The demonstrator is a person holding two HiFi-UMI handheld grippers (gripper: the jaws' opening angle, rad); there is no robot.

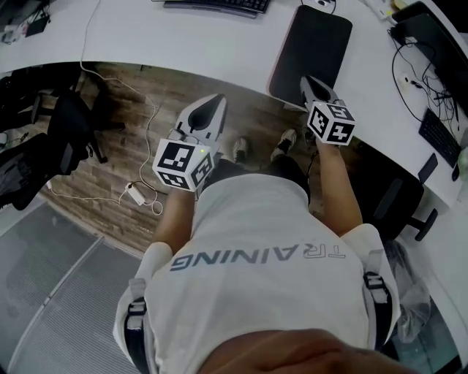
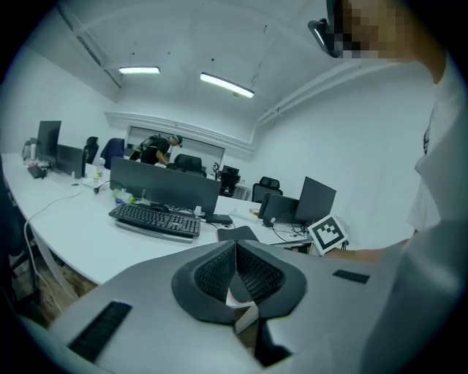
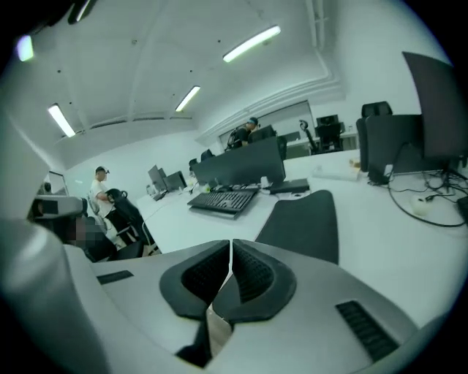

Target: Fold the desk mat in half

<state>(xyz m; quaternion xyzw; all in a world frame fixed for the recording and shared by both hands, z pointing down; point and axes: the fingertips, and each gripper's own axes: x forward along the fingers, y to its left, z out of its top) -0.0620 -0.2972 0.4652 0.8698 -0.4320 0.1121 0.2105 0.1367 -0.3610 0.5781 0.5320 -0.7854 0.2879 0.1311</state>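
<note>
Right now the white desk (image 1: 183, 44) curves across the top of your head view, and the one desk mat (image 1: 311, 51) lies flat on it, up and to your right. Its long axis runs away from you, leaning slightly to the right at the far end. Its near short edge sits at the desk's front edge. Nothing rests on the mat, and it is not yet folded.

One keyboard (image 1: 219, 6) lies further back on the desk, to the left of the mat and apart from it.

You hold two grippers, and both are empty. The right gripper (image 1: 313, 86) is much the nearer one. Its tips point at the mat's near right corner and, from above, sit right at that near edge, though you cannot tell from here whether they touch it. Its own view looks straight along the mat's length. Its jaws are together with nothing between them.

The left gripper (image 1: 212, 106) hangs over the floor in front of the desk, left of the mat and well apart from it. Its jaws also meet, with nothing in them.

So the mat lies ahead of your right hand and off to the right of your left. My judgement is that you need the jaws apart before you can take the near edge, and the left hand has to come across to the near left corner.
</note>
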